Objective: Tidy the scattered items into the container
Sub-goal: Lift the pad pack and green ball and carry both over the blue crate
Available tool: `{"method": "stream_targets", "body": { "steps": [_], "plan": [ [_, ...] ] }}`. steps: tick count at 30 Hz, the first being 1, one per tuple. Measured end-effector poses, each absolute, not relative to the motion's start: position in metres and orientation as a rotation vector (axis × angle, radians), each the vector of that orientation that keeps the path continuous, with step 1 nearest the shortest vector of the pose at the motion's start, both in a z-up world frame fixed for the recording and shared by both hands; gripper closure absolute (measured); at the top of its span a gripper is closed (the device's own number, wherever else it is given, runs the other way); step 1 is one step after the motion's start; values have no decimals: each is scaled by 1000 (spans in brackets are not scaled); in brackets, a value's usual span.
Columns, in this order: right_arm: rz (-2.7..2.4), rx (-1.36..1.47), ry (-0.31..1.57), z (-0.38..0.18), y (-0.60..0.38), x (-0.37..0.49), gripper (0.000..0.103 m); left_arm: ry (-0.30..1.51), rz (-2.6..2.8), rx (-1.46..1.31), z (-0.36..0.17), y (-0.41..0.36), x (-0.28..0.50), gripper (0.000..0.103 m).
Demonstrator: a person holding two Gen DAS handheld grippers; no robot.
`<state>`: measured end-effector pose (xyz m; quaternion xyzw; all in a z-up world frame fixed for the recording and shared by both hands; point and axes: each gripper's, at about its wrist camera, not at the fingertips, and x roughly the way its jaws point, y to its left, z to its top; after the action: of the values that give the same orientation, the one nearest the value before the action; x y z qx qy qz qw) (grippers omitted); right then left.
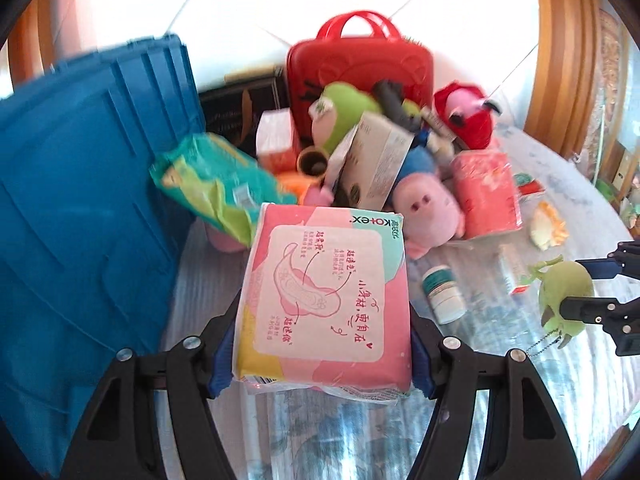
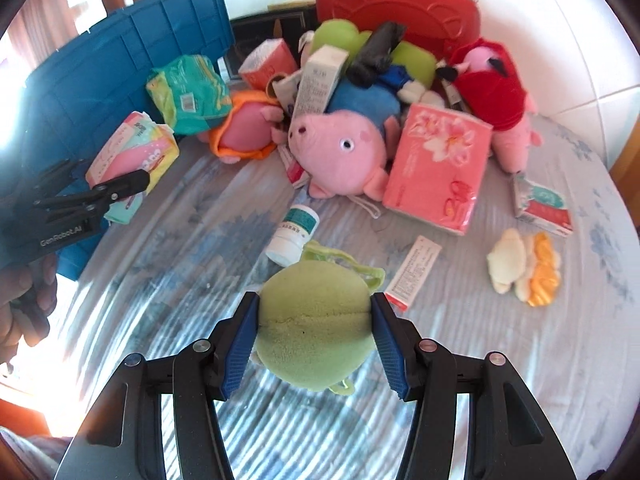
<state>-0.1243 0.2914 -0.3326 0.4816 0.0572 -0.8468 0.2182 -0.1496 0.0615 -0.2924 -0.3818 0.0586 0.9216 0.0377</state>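
My left gripper [image 1: 322,354] is shut on a pink Kotex pad pack [image 1: 328,304] and holds it above the bed beside the blue plastic container [image 1: 80,184]. The pack also shows in the right wrist view [image 2: 128,160], next to the container [image 2: 120,60]. My right gripper [image 2: 314,336] is shut on a round green plush toy [image 2: 314,330] above the bedsheet; it shows in the left wrist view [image 1: 564,296] at the far right. A heap of scattered items lies ahead, with a pink pig plush [image 2: 340,152] in it.
The heap holds a red handled case [image 2: 396,4], a pink tissue pack [image 2: 438,168], a green-teal pack [image 2: 188,96], a red plush [image 2: 492,84] and boxes. A white pill bottle [image 2: 294,232], a slim box [image 2: 414,274], a cream-yellow toy [image 2: 524,272] and a small carton [image 2: 542,204] lie on the sheet.
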Motion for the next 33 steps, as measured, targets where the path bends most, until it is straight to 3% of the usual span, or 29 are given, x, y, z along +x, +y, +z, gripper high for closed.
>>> {"method": "stream_targets", "body": {
  "steps": [23, 33],
  "plan": [
    [-2603, 1094, 63, -157, 301, -37, 48, 79, 2912, -798, -100, 32, -83, 36],
    [-2714, 1017, 3, -99, 292, -3, 48, 89, 2884, -728, -53, 13, -64, 36]
  ]
}}
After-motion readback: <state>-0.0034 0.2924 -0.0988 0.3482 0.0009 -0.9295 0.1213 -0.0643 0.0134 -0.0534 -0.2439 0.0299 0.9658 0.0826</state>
